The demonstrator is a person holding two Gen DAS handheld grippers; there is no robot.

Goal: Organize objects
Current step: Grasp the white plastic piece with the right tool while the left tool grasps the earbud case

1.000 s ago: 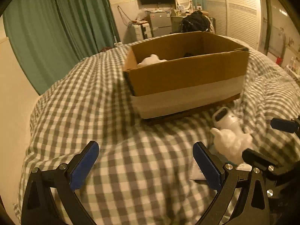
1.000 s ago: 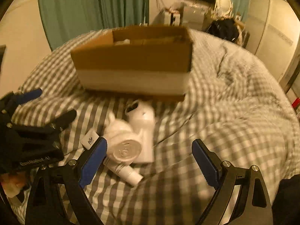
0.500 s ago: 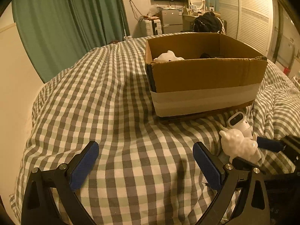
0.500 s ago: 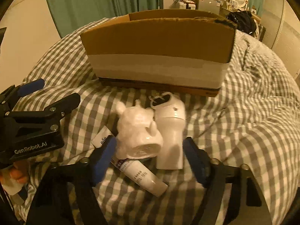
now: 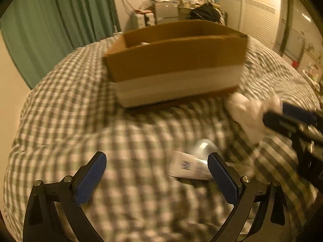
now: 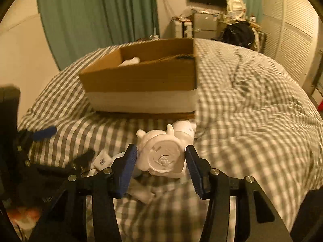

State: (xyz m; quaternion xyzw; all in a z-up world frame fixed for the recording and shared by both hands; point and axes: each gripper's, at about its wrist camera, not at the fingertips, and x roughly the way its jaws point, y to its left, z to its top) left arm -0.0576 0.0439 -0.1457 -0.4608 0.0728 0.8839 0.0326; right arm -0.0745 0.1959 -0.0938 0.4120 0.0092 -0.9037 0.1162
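Observation:
A white animal figurine [image 6: 163, 157] lies base-first between the blue pads of my right gripper [image 6: 159, 165]. The jaws are closing and the pads press its sides. In the left wrist view the same figurine [image 5: 248, 113] hangs blurred at the right, in my right gripper [image 5: 272, 114], just in front of the cardboard box [image 5: 175, 68]. My left gripper [image 5: 156, 178] is open over the checked bedcover, holding nothing. A white printed tube [image 5: 189, 166] lies just inside its right finger. The box [image 6: 141, 80] is open-topped with something white [image 6: 131, 61] inside.
A white bottle [image 6: 185, 127] lies on the checked bedcover [image 6: 252, 131] behind the figurine, near the box's front corner. The tube [image 6: 103, 160] lies left of my right gripper, beside my left gripper [image 6: 66, 143]. Green curtains and furniture stand beyond the bed.
My right gripper's jaws have come together onto the figurine and lifted it slightly away from the bottle and tube. My left gripper has shifted right, bringing the tube between its fingers.

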